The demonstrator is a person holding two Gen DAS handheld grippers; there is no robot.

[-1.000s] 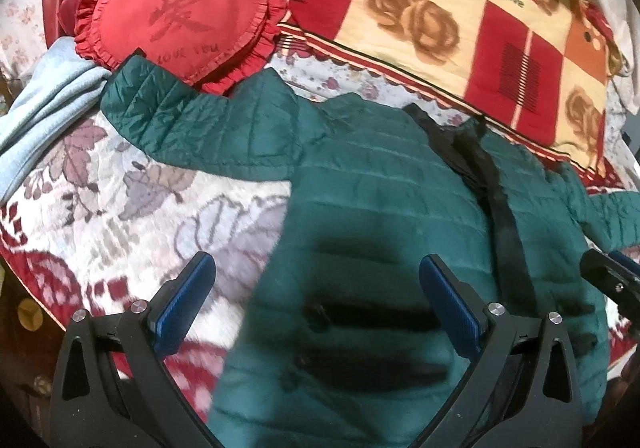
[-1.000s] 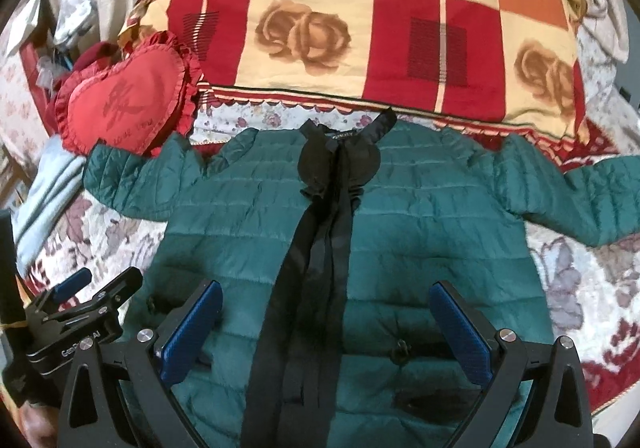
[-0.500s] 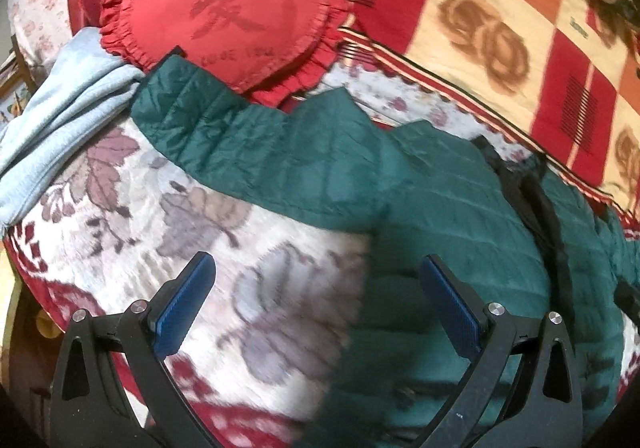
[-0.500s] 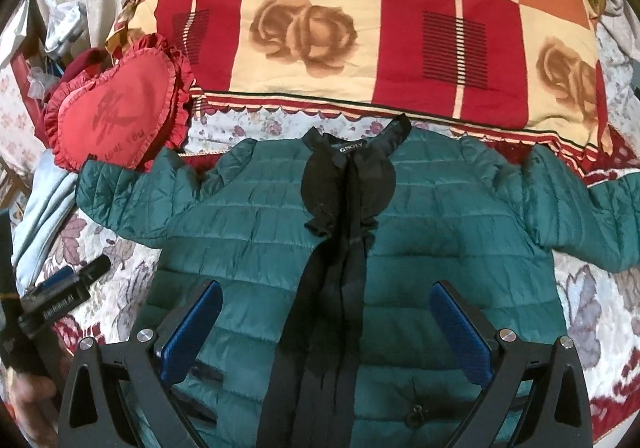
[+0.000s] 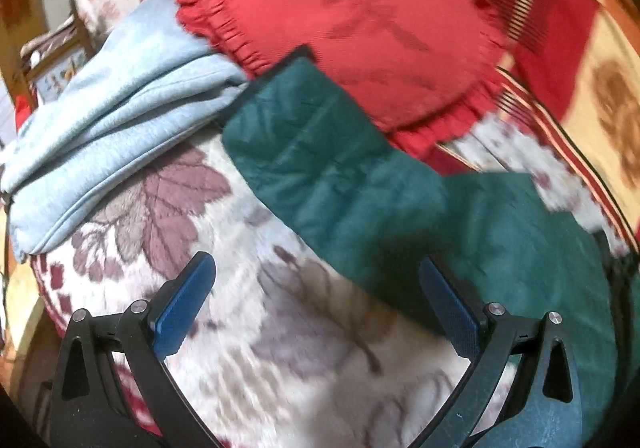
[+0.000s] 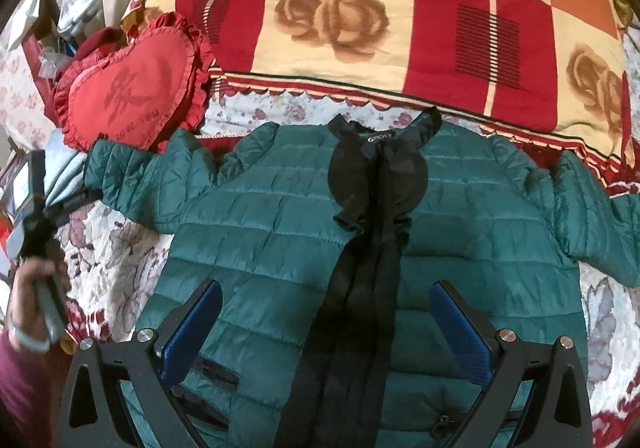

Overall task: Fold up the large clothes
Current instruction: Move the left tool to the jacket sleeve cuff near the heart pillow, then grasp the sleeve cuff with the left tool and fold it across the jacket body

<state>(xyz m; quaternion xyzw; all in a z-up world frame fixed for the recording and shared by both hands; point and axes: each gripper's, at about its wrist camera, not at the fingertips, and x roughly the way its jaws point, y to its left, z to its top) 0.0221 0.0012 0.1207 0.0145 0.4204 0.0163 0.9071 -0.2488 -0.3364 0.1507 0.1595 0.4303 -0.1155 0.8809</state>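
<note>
The green puffer jacket [image 6: 280, 232] is lying flat, front up, on the floral bed cover [image 5: 280, 328], its sleeves spread outward. The left gripper [image 5: 316, 304] is hovering near the sleeve [image 5: 320, 151] beside the heart cushion [image 5: 360, 27], jaws wide apart and holding nothing. The right gripper [image 6: 326, 322] is hanging over the jacket's lower front, jaws likewise apart and empty. Pinching the cuff end, not the slippery mid-sleeve, would probably be giving the cleanest fold inward.

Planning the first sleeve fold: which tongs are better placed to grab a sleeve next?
Left. The left tongs are open, pointing at the jacket's left sleeve just ahead. The right tongs hover open over the jacket's middle, far from either cuff.
</note>
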